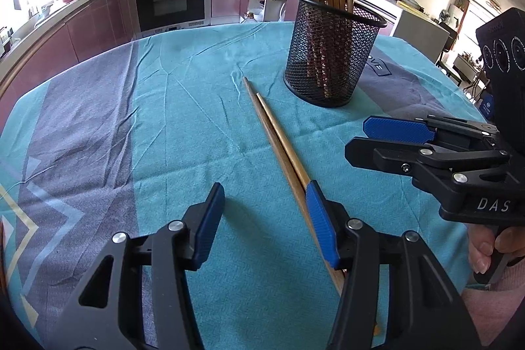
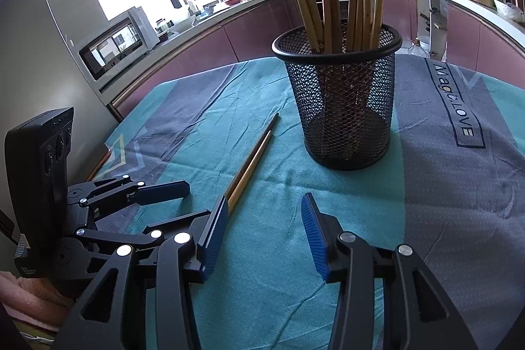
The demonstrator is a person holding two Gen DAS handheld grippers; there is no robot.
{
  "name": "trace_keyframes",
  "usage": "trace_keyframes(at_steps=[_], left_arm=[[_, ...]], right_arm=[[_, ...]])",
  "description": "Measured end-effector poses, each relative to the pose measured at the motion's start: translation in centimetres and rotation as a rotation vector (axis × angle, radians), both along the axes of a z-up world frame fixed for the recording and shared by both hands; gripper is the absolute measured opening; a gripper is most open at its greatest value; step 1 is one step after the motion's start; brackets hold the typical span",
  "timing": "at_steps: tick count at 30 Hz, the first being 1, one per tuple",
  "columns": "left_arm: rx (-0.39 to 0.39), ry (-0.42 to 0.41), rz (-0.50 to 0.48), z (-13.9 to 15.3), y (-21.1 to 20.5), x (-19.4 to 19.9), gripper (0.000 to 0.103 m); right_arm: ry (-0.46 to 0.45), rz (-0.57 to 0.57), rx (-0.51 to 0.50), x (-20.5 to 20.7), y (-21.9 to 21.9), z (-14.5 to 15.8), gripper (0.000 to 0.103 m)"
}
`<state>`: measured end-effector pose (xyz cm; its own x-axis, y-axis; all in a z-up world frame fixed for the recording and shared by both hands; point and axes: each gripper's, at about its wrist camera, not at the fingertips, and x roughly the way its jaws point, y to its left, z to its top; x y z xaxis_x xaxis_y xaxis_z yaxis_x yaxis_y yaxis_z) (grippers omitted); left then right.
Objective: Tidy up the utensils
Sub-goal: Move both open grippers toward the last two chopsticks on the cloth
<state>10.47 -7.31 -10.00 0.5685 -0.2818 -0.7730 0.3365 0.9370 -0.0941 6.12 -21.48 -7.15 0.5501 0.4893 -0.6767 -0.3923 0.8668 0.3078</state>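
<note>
Left gripper point(image 1: 265, 218) apparently beside chopsticks point(image 1: 279, 140)

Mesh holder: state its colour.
Black wire mesh holder, clearest in the right wrist view.

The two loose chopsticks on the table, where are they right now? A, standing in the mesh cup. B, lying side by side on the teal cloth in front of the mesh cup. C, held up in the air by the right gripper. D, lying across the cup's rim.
B: the two loose chopsticks lie flat together on the teal cloth, short of the mesh cup.
</note>
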Motion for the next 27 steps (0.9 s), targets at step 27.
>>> trace_keyframes(at_steps=[27], left_arm=[[0.026,-0.006,0.019,0.0,0.6,0.0,0.048]], right_arm=[[-0.004,0.020,-0.062,1.0,2.8,-0.4,0.044]])
